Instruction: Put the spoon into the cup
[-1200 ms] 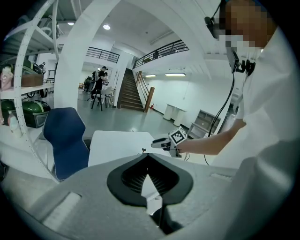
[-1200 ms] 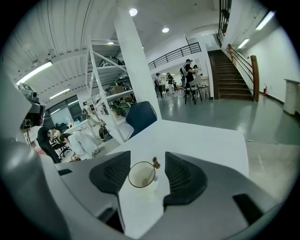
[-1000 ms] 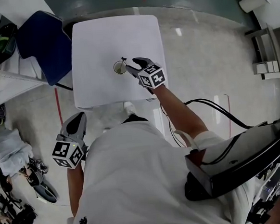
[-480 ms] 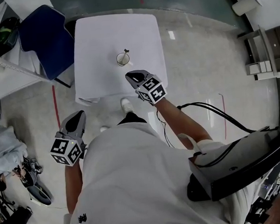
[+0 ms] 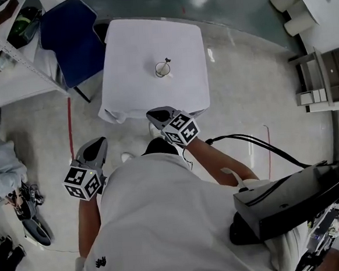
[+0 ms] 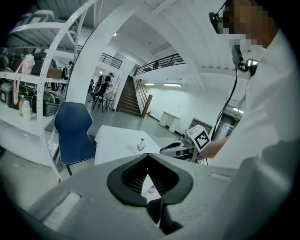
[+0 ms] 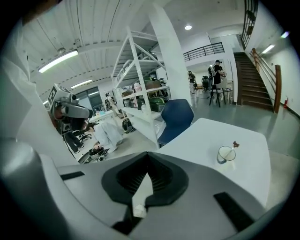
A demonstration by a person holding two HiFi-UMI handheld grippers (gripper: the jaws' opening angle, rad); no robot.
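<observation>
A small clear cup (image 5: 162, 69) stands on the white table (image 5: 129, 53), and the spoon (image 5: 167, 61) stands in it with its handle sticking up past the rim. My right gripper (image 5: 151, 112) hangs just off the table's near edge, well short of the cup, shut and empty. The right gripper view shows the cup (image 7: 226, 153) and the spoon (image 7: 235, 145) far ahead on the table (image 7: 255, 168). Down by the person's left side, above the floor, my left gripper (image 5: 98, 144) is shut with nothing in it. The left gripper view shows the cup (image 6: 141, 146) in the distance and the right gripper (image 6: 174, 149).
A blue chair (image 5: 71, 34) stands at the table's left corner, with white shelving (image 5: 1, 43) beyond it. Bags and clothes (image 5: 3, 174) lie on the floor at the left. A black cable (image 5: 248, 138) trails behind the right arm.
The right gripper drew back from the cup toward the person, past the table's near edge, and its jaws closed. The spoon stayed in the cup. The left gripper shifted a little.
</observation>
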